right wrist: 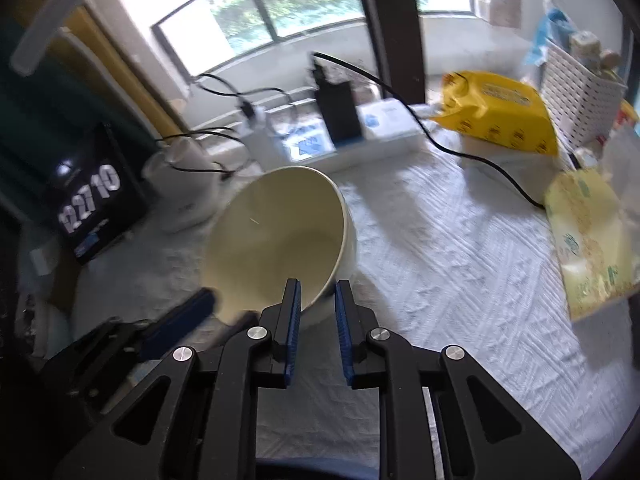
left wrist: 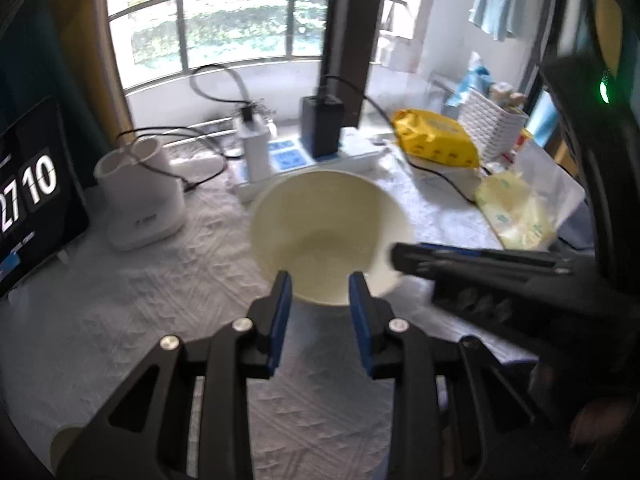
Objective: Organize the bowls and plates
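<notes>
**Cream bowl tilted between two grippers over the white-cloth table**

While both grippers converge on it, the table (left wrist: 120,320) under its white textured cloth takes up most of both views. Cream bowl (left wrist: 328,236) sits mid-table, tipped so its opening faces the cameras; looks lifted on one side, but contact with the cloth can't be confirmed.

Left gripper (left wrist: 320,288): jaws apart, blue pads either side of the bowl's near rim, rim edge showing in the gap, not clamped. Bowl directly ahead of it, just beyond the fingertips.

Right gripper (right wrist: 316,294): jaws narrow but with a visible gap, bowl's lower right rim right at the left pad. Whether it pinches the rim — cannot tell; left wrist view shows it reaching in from the right with its tip over the bowl's right rim, blurred.

Behind the bowl: white power strip (left wrist: 312,160) with a black adapter (left wrist: 322,124) plugged in, cables trailing. Left of the bowl, white two-hole holder (left wrist: 140,192); far left, tablet (left wrist: 36,200) showing clock digits. Right rear, yellow wipes pack (left wrist: 436,140), white woven basket (left wrist: 492,120); nearer right, pale yellow packet (left wrist: 516,212).
</notes>
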Tool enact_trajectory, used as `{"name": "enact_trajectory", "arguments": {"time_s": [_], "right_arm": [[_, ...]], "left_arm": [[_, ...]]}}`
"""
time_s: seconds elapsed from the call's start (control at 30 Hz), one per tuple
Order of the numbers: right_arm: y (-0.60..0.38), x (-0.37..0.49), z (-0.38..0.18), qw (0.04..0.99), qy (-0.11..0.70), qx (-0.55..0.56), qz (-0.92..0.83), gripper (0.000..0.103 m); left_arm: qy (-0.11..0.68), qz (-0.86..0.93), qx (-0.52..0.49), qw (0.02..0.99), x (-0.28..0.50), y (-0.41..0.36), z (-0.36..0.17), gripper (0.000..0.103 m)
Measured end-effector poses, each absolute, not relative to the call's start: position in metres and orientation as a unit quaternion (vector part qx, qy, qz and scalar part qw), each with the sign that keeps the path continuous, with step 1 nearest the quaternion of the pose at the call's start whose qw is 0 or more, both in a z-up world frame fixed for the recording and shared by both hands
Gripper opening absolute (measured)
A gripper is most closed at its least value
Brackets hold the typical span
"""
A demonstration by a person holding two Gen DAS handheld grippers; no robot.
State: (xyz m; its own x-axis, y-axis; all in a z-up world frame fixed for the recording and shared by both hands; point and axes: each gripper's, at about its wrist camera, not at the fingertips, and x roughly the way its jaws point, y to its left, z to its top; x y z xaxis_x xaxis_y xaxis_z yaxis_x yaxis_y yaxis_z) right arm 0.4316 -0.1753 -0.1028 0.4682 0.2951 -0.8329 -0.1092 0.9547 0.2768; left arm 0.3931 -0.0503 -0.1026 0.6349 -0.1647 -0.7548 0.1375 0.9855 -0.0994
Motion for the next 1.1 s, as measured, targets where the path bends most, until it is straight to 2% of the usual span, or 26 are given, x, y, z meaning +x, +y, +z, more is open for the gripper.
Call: {"name": "enact_trajectory", "arguments": {"time_s": [0.17, 0.33, 0.5, 0.63, 0.77, 1.1], "right_arm": [[-0.18, 0.433, -0.105, 0.849, 0.503, 0.102, 0.124, 0.019], [-0.177, 0.44, -0.118, 0.833, 0.526, 0.118, 0.124, 0.028], [-0.174, 0.445, -0.125, 0.827, 0.533, 0.128, 0.124, 0.03], [-0.173, 0.444, -0.123, 0.832, 0.527, 0.121, 0.122, 0.027], [-0.173, 0.441, -0.123, 0.835, 0.526, 0.116, 0.116, 0.025], [-0.182, 0.425, -0.115, 0.842, 0.512, 0.126, 0.114, 0.024]], "left_arm": [[0.44, -0.066, -0.048, 0.894, 0.402, -0.034, -0.11, 0.032], [0.459, -0.057, -0.054, 0.885, 0.409, -0.032, -0.118, 0.034], [0.464, -0.06, -0.052, 0.882, 0.415, -0.034, -0.124, 0.033], [0.459, -0.055, -0.039, 0.886, 0.413, -0.038, -0.125, 0.032], [0.455, -0.056, -0.04, 0.888, 0.411, -0.037, -0.124, 0.026], [0.436, -0.066, -0.042, 0.897, 0.396, -0.039, -0.109, 0.026]]}}
